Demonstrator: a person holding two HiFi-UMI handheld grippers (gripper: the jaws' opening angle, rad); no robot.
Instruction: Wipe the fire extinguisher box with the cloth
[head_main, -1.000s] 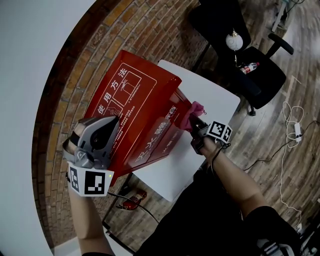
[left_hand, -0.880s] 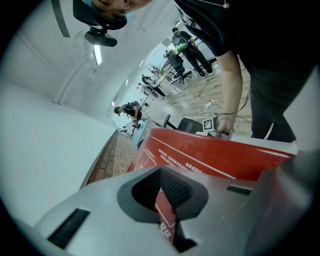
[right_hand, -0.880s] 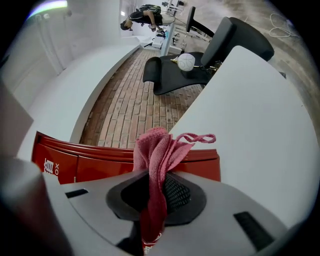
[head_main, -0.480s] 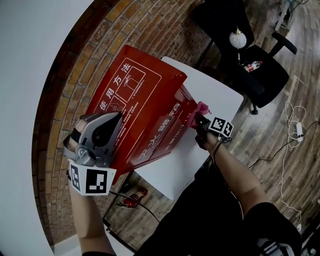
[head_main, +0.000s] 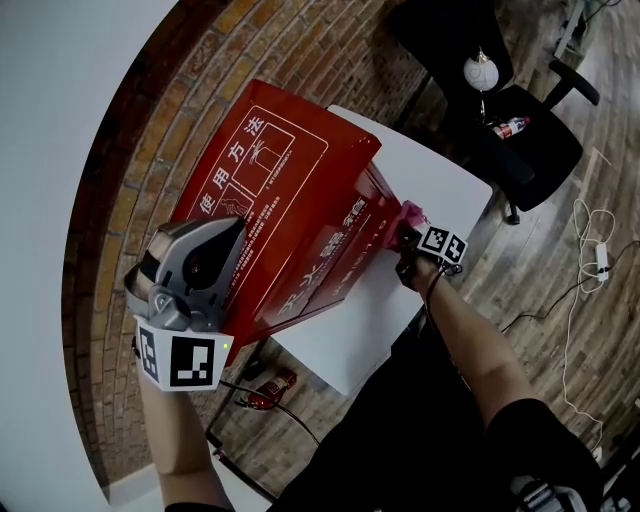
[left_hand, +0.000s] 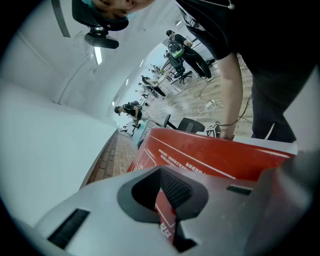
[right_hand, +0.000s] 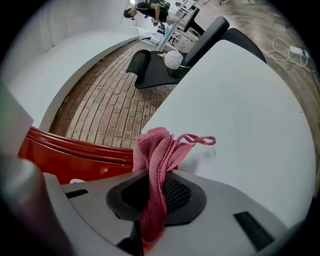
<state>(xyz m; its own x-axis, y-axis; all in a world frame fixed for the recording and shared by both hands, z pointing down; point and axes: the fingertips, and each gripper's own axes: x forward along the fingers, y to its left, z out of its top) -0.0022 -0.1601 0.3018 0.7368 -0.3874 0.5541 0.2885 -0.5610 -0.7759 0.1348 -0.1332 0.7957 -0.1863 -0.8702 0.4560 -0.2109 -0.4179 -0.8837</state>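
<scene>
The red fire extinguisher box (head_main: 290, 210) lies on a white table (head_main: 450, 175) against a brick wall, with its printed lid raised. My left gripper (head_main: 225, 240) is shut on the lid's near edge; in the left gripper view the red lid (left_hand: 215, 157) runs between the jaws of that gripper (left_hand: 167, 210). At the box's right end, low by the tabletop, my right gripper (head_main: 408, 234) is shut on a pink cloth (head_main: 410, 212). In the right gripper view the cloth (right_hand: 157, 150) bunches out of the right gripper (right_hand: 152, 200), beside the red box wall (right_hand: 75, 155) and above the table (right_hand: 240, 115).
A black office chair (head_main: 520, 130) stands past the table, with a bottle (head_main: 512, 126) and a white ball (head_main: 481, 72) on it. Cables (head_main: 590, 260) lie on the wooden floor at the right. A small red object (head_main: 268, 392) sits under the table.
My right gripper has sunk along the box's right end toward the tabletop, still gripping the cloth. The left gripper has kept its hold on the lid.
</scene>
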